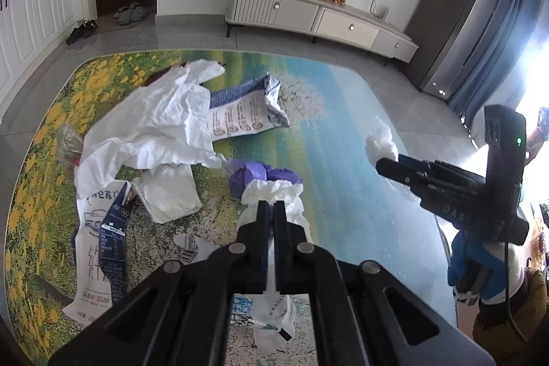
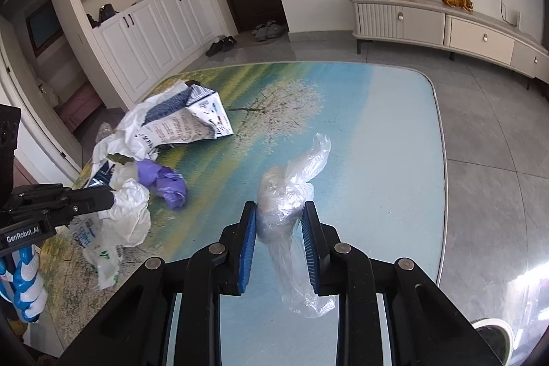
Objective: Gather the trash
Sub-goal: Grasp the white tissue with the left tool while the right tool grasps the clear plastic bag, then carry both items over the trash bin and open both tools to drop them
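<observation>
While both claws have something pinched, I treat this as the carry step — getting each piece to wherever the rubbish is being gathered, which I cannot see in either view. My left gripper (image 1: pixel 271 206) has its jaws drawn almost together on a crumpled white tissue (image 1: pixel 272 192), the wad bulging out past the tips and more of it trailing down between the fingers. My right gripper (image 2: pixel 278 211) stands partly open, its blue pads (image 2: pixel 249 249) pressing both sides of a clear plastic wrap (image 2: pixel 286 194) bunched around something pale; a loose tail hangs below the jaws.

To do this well I would hold the squeeze steady and lift straight up before travelling, since the film is slippery and its hanging tail could snag on the table (image 2: pixel 394 132).

The rest of the litter lies ahead and to the left of my left claw: a purple crumpled bag (image 1: pixel 260 175) just beyond the tissue, a large white plastic sheet (image 1: pixel 154 126) further left, and torn milk cartons (image 1: pixel 247 115) near it. The right claw's side is well apart from that heap.
</observation>
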A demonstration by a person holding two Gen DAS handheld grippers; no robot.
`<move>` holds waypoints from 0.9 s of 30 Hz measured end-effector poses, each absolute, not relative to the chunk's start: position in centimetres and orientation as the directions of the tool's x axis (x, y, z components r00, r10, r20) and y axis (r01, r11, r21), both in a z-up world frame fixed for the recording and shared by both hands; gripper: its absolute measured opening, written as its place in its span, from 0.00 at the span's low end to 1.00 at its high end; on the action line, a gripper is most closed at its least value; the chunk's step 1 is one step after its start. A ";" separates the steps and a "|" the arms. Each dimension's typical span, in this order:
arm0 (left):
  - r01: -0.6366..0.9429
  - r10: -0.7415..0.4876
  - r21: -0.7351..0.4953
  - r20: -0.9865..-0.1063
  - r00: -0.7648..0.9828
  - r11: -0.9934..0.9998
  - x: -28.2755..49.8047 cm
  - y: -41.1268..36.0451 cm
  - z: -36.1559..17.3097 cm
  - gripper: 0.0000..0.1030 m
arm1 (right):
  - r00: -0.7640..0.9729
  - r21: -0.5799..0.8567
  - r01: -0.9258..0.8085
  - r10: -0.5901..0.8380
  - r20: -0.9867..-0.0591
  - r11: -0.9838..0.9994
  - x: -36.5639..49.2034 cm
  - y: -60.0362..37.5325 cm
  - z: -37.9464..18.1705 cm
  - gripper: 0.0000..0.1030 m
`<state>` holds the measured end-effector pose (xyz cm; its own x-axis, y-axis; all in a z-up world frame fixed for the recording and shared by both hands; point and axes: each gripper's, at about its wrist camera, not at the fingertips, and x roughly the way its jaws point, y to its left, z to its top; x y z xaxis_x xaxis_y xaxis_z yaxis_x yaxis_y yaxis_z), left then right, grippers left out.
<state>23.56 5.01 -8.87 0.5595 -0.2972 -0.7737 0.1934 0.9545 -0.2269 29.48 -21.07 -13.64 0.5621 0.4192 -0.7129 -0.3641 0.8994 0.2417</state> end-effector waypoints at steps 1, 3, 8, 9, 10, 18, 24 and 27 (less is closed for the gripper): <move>0.194 -0.303 -0.234 -0.765 0.569 0.953 23.4 5.2 -8.4 0.01 | 0.567 0.244 -0.367 0.424 -0.706 0.898 29.2 -21.1 -13.3 0.25; 0.195 -0.313 -0.245 -0.748 0.586 0.950 23.1 5.5 -7.4 0.01 | 0.579 0.247 -0.375 0.434 -0.690 0.894 28.6 -21.1 -12.4 0.25; 0.192 -0.328 -0.268 -0.707 0.626 0.944 21.8 5.9 -5.0 0.01 | 0.603 0.255 -0.401 0.463 -0.650 0.880 26.7 -21.1 -10.1 0.25; 0.193 -0.329 -0.268 -0.702 0.632 0.944 21.6 6.0 -4.6 0.01 | 0.607 0.255 -0.407 0.468 -0.642 0.877 26.2 -21.2 -9.6 0.25; 0.196 -0.329 -0.267 -0.696 0.638 0.944 21.3 5.9 -4.1 0.01 | 0.612 0.255 -0.412 0.473 -0.634 0.875 25.7 -21.4 -9.2 0.25; 0.264 -0.368 -0.256 -0.659 0.656 0.930 18.6 2.5 -0.9 0.01 | 0.671 0.256 -0.393 0.466 -0.576 0.883 21.5 -25.1 -6.4 0.25; 0.375 -0.446 -0.255 -0.644 0.622 0.891 17.0 -4.2 0.6 0.01 | 0.724 0.262 -0.302 0.399 -0.563 0.917 17.9 -31.4 -6.1 0.25; 0.449 -0.499 -0.260 -0.647 0.576 0.855 16.7 -9.1 0.5 0.01 | 0.743 0.261 -0.227 0.340 -0.577 0.938 15.9 -35.6 -6.9 0.25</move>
<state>16.68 -9.07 0.52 0.5764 -0.4989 -0.6472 0.4488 0.8551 -0.2596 15.91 -35.63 -6.86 0.7425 0.3401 -0.5770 -0.2266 0.9382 0.2615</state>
